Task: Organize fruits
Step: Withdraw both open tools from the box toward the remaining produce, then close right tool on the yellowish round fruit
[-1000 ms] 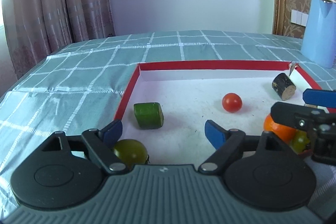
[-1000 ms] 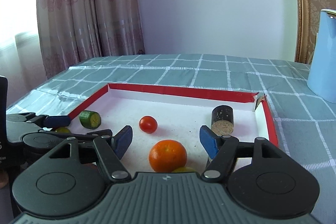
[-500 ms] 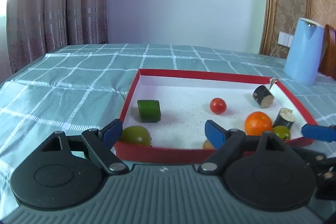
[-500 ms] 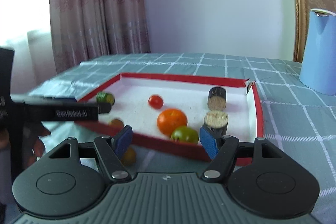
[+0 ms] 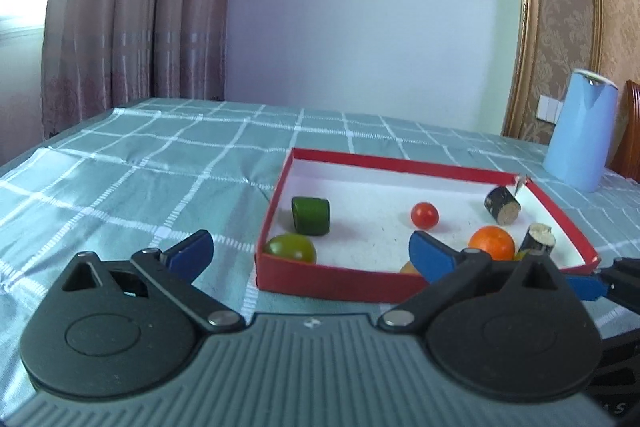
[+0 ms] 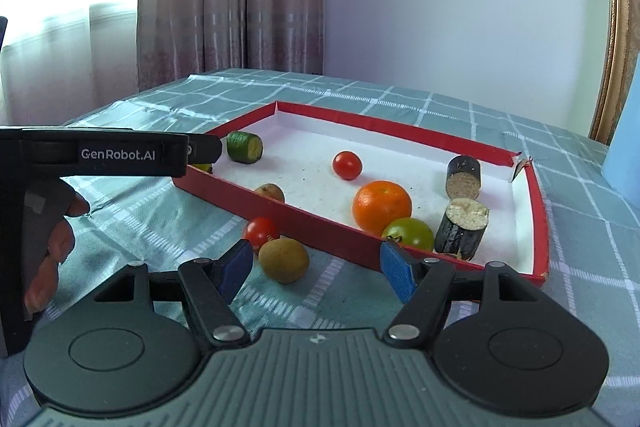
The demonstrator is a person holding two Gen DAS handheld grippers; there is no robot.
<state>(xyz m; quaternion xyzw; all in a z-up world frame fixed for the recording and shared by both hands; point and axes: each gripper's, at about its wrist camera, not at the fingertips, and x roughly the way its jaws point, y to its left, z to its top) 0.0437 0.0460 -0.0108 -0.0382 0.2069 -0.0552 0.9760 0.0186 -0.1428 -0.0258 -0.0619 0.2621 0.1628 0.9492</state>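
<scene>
A red-walled tray (image 5: 336, 282) (image 6: 320, 223) with a white floor holds an orange (image 6: 382, 206) (image 5: 492, 243), a red tomato (image 6: 347, 165) (image 5: 425, 215), a green tomato (image 6: 409, 233), a second green tomato (image 5: 290, 247), a cucumber piece (image 5: 311, 215) (image 6: 245, 147), two dark cut cylinders (image 6: 462, 227) (image 6: 464, 177) and a brown fruit (image 6: 270, 193). On the cloth outside the tray lie a brown round fruit (image 6: 283, 260) and a red tomato (image 6: 260, 231). My right gripper (image 6: 316, 269) is open and empty just behind them. My left gripper (image 5: 310, 255) is open and empty before the tray's near wall.
A light blue jug (image 5: 582, 131) stands on the teal checked tablecloth (image 5: 160, 163) at the far right. Curtains and a wall lie behind the table. The left gripper's body (image 6: 108, 153) and the hand holding it fill the left of the right wrist view.
Both grippers have drawn back out of the tray toward the table's near side and risen. The two fruits on the cloth came into the right wrist view.
</scene>
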